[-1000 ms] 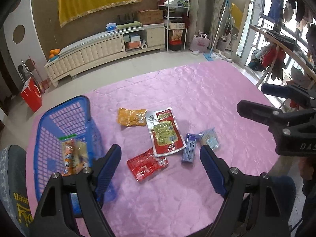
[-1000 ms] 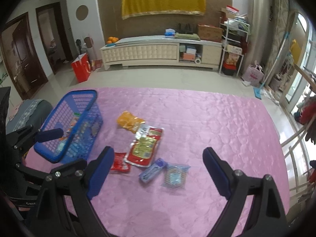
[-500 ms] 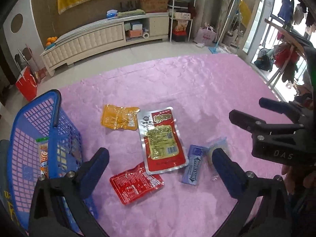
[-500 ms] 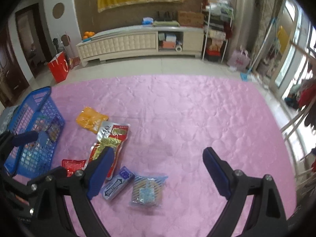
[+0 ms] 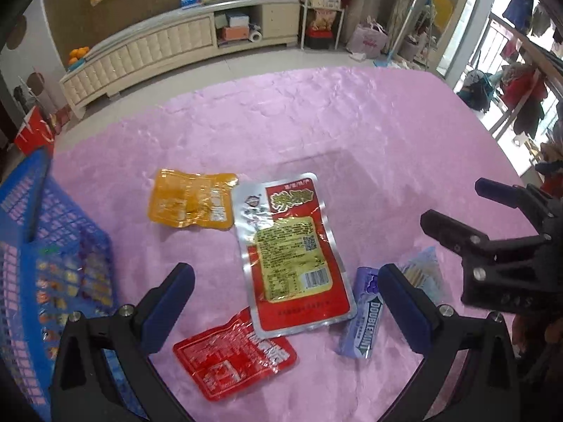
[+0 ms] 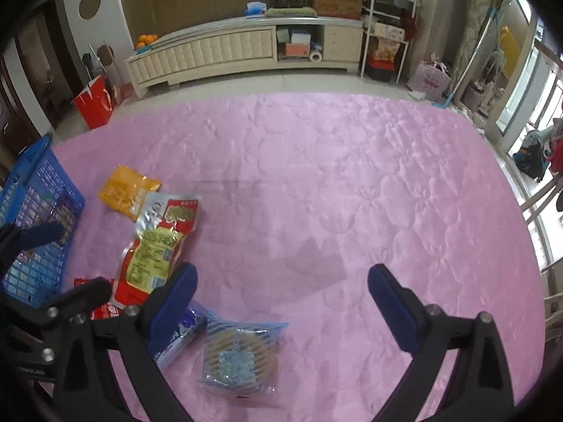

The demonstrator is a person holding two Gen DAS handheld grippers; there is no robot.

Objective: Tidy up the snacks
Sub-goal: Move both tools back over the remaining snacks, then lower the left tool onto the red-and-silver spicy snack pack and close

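We see five snack packets loose on a pink quilted cloth (image 6: 352, 176), with a blue basket (image 5: 52, 246) at the far left already holding some. Our left gripper (image 5: 285, 302), jaws spread wide and holding nothing, hovers over a small red packet (image 5: 234, 358), which lies directly below between its fingers, long axis running left to right. Our right gripper (image 6: 281, 299), also spread and empty, hangs nearer the blue striped biscuit pack (image 6: 239, 355).
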